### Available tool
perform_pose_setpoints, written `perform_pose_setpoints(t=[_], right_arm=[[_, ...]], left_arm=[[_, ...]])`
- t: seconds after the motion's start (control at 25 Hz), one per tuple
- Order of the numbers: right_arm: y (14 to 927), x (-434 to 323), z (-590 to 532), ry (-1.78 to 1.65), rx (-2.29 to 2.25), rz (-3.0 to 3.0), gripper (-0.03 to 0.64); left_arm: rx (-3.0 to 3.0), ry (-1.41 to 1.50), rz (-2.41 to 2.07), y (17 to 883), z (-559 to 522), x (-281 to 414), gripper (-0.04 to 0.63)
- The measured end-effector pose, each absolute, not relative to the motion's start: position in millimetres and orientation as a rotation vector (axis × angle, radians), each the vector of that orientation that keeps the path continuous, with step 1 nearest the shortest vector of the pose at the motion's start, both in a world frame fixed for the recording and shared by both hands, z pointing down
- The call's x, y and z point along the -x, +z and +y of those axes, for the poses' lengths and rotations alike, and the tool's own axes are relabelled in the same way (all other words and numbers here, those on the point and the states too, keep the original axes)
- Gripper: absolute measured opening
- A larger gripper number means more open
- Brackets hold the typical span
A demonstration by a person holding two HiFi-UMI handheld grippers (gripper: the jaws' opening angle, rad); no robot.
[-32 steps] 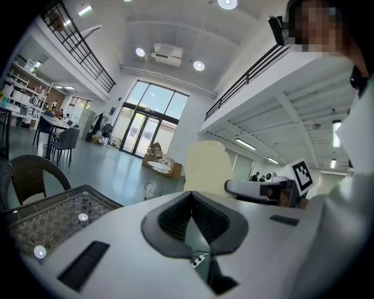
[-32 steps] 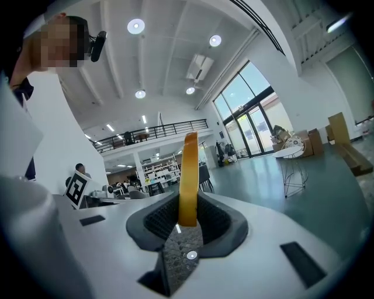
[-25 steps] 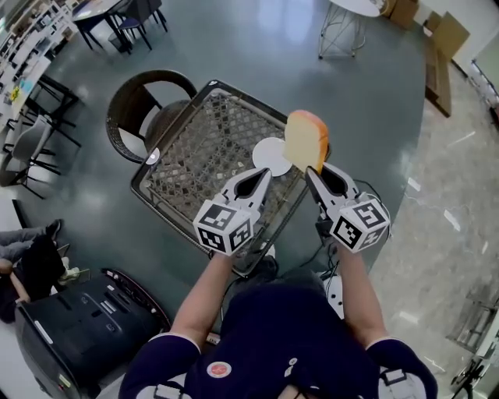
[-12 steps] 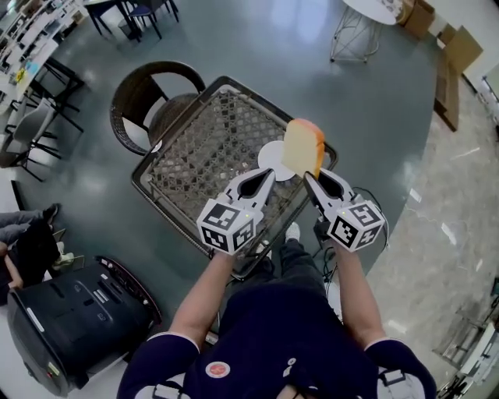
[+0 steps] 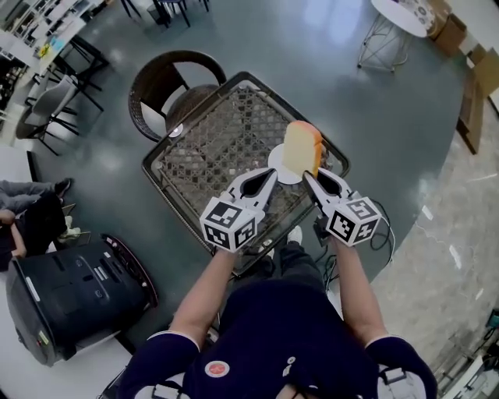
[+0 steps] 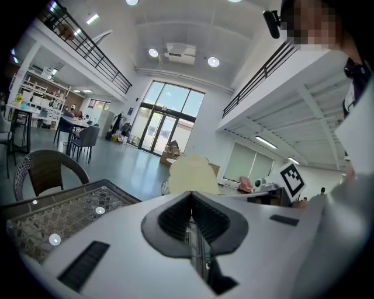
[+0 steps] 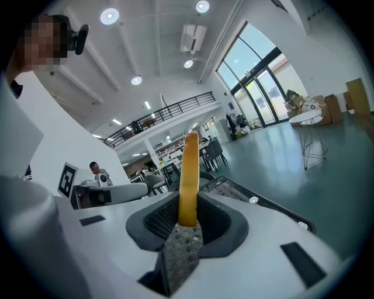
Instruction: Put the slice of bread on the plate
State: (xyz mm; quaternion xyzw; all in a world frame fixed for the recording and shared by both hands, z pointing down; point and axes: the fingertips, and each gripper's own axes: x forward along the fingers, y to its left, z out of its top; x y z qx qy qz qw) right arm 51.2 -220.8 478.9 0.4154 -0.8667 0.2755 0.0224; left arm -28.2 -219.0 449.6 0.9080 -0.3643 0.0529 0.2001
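Note:
A slice of bread (image 5: pixel 301 146) with an orange-brown crust stands upright in my right gripper (image 5: pixel 308 173), which is shut on its lower edge. It hangs over the white plate (image 5: pixel 277 162) near the right corner of the woven table (image 5: pixel 210 148), hiding part of the plate. In the right gripper view the bread (image 7: pixel 188 172) shows edge-on, rising out of the right gripper (image 7: pixel 187 217). My left gripper (image 5: pixel 270 174) hovers just left of the plate, shut and holding nothing. In the left gripper view the left gripper (image 6: pixel 191 204) has its jaws together, with the bread (image 6: pixel 190 175) beyond.
A brown wicker chair (image 5: pixel 168 86) stands at the table's far left corner. A black case (image 5: pixel 70 288) lies on the floor at lower left, next to a seated person (image 5: pixel 19 226). A white round table (image 5: pixel 405 15) stands far right. Cables (image 5: pixel 382 234) trail on the floor.
My right gripper has sunk toward the table with the bread, which now overlaps the plate more. My left gripper has dropped a little beside it.

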Motion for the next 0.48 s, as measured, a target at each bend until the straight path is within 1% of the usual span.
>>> perform_pose_setpoints(t=[0.48], right_arm=[[547, -51, -244, 1.029, -1.155, -2.584, 0.089]], left_arm=[[-2.490, 0.225, -1.065, 492, -229, 22, 0.006]])
